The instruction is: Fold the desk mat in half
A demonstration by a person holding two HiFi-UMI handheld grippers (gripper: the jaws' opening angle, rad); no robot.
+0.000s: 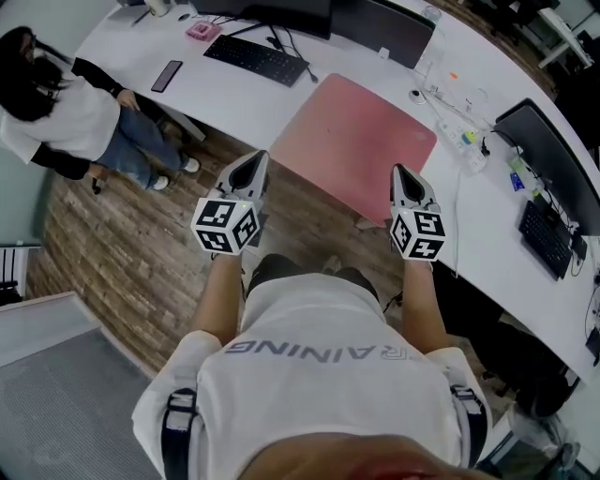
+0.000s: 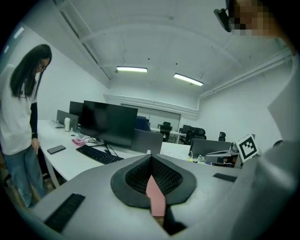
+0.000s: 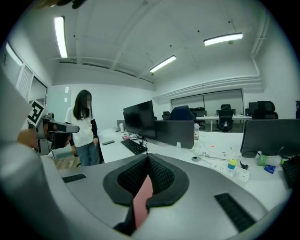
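Left gripper [image 2: 151, 176]: jaws closed tight on a thin pink strip, the mat [image 1: 361, 141]. The ribbed pads meet above it and pinch it between them.

Right gripper [image 3: 147, 174]: the same, jaws pressed together on the mat's pink edge, which runs down out of the pads.

Head view: both grippers are held out in front of the wearer, well apart, one at each side of the mat's near edge. The left is at the near-left corner, the right on the right side near the corner. The marker cubes face the camera.

Mat: its far part lies flat on the white desk [image 1: 234, 98]. Its near part reaches past the desk edge, over the wood floor [image 1: 122, 244], toward the grippers. It is unfolded, a single layer.

On the desk beyond the mat: a black keyboard [image 1: 255, 58] to the far left, a dark monitor [image 1: 281, 11] behind it, and a phone [image 1: 167, 75] lying flat further left. A power strip [image 1: 466, 141] lies to the mat's right, and a second keyboard [image 1: 544, 234] at the far right.

A person [image 1: 66, 112] in a white top stands at the left end of the desk.
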